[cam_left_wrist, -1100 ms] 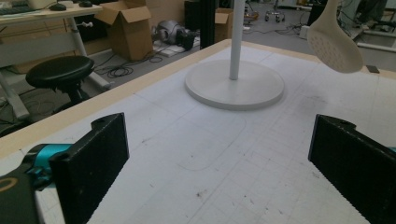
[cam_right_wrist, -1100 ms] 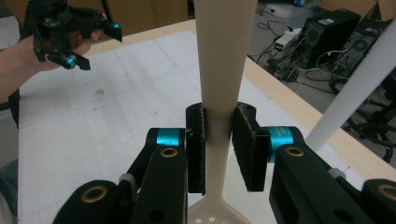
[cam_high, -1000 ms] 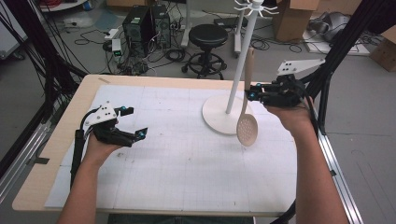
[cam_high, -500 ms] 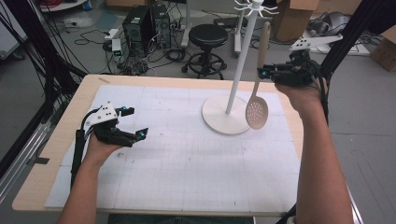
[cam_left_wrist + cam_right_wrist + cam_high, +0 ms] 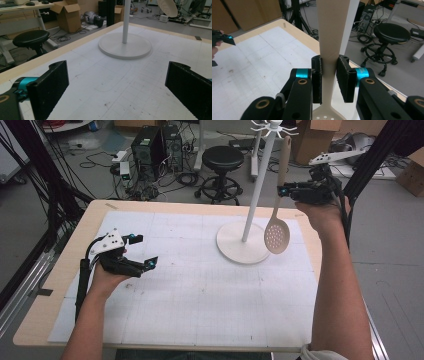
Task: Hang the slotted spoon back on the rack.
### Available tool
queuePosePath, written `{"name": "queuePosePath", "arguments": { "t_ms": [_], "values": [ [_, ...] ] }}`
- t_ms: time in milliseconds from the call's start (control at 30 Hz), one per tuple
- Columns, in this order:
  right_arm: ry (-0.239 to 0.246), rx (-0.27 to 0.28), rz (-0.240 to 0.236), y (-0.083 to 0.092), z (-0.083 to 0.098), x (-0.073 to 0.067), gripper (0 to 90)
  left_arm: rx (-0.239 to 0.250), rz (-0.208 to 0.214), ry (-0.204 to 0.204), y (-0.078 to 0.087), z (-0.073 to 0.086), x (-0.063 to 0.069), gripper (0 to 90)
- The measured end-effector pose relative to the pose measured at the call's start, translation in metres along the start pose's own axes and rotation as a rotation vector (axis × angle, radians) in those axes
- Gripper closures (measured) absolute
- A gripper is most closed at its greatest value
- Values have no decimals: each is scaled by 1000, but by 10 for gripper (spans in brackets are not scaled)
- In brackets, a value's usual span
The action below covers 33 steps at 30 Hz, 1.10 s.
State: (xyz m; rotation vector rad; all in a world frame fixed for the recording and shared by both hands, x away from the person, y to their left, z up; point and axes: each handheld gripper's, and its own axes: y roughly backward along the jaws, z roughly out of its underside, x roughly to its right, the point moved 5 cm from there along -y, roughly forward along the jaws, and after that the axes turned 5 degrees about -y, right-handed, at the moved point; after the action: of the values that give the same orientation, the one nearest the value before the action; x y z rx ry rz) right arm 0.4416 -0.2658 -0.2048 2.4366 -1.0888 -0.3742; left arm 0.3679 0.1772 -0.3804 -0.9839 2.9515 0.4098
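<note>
Pinching spoon handle (image 5: 329, 50) — right gripper (image 5: 329, 75) pads, seemingly flush.

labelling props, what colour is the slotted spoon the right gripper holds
Beige, or light tan, all over; the slotted spoon shows best in the high view.

Even, soft light from overhead fills all views; nothing is dim. The table (image 5: 200, 295) shows only faint shadows and no glare. The high view is slightly soft. In the right gripper view the spoon (image 5: 332, 37) close to the lens is blurred, and the background is soft.
</note>
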Motion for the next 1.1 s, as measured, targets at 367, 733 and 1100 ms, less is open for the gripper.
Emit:
{"name": "queuePosePath", "arguments": {
  "t_ms": [367,733,1100],
  "values": [
    [-38,2,27,-4,-4,6,755,11,6,6,1,-1,0,56],
    [-53,-8,21,-14,-7,12,755,8,2,2,4,-1,0,56],
    [-81,40,24,-20,-4,11,608,9,-6,5,8,0,-1,56]
  ]
}}
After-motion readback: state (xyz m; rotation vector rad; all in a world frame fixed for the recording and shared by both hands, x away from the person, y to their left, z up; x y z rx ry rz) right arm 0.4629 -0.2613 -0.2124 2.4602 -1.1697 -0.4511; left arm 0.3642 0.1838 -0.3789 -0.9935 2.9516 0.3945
